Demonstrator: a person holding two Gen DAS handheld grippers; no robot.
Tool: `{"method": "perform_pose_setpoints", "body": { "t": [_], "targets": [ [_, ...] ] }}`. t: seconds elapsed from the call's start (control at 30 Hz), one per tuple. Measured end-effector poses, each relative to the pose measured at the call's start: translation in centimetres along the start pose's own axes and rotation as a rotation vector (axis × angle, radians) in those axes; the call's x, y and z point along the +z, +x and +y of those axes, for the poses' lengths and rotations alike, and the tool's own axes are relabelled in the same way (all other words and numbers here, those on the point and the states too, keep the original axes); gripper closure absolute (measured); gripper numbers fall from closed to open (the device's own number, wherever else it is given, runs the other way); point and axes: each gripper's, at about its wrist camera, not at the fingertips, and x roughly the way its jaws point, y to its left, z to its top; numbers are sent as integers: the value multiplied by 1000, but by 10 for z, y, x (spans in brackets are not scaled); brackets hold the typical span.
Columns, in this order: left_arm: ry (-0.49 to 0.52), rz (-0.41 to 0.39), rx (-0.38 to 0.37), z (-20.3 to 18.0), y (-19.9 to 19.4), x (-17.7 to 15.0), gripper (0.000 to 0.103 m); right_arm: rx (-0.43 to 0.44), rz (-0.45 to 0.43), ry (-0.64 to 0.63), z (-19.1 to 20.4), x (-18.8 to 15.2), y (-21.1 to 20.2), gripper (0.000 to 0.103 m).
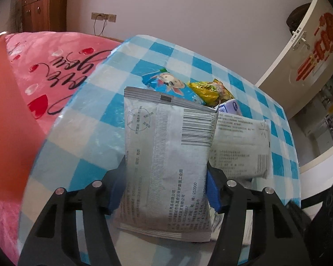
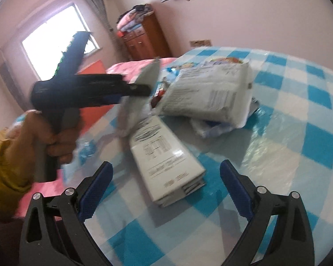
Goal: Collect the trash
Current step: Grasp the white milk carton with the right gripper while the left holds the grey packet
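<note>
The left gripper [image 1: 166, 184] is clamped on a grey packet [image 1: 166, 155], lifted above the tabletop [image 1: 95, 119]. The right gripper [image 2: 166, 188], jaws apart, hovers over a white carton [image 2: 166, 159]; closing on it looks next.

Grey packet [image 1: 166, 159] showing a barcode and the number "252000", pink blanket [image 1: 55, 73] displaying cursive "you", other print staying illegible

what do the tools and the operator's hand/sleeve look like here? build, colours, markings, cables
Both match: the left tool and right tool have black plastic fingers with slotted cutouts, silver round pins at the pivots, and blue ribbed pads inside the tips. From the side, the left one is a black pistol-grip body. The bare left hand wears a mustard-yellow sleeve. No cables or markings visible.
</note>
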Motion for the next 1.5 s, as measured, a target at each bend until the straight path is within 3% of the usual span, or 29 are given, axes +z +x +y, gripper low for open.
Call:
{"method": "perform_pose_setpoints", "body": {
  "t": [0.4,0.53,0.9,1.23,1.5],
  "targets": [
    [47,-3,6,29,-31,-29,41,-128,19,-84,19,7,30,7],
    [45,-5,12,42,-37,-37,41,-181,63,-132,30,7,43,23],
    [70,-8,-19,51,-46,-52,41,-273,84,-183,42,2,52,30],
    [83,-22,-70,56,-47,-62,41,-332,81,-137,51,-9,43,39],
    [95,-38,-107,59,-54,-70,41,-321,53,-46,59,-18,27,40]
  ]
}}
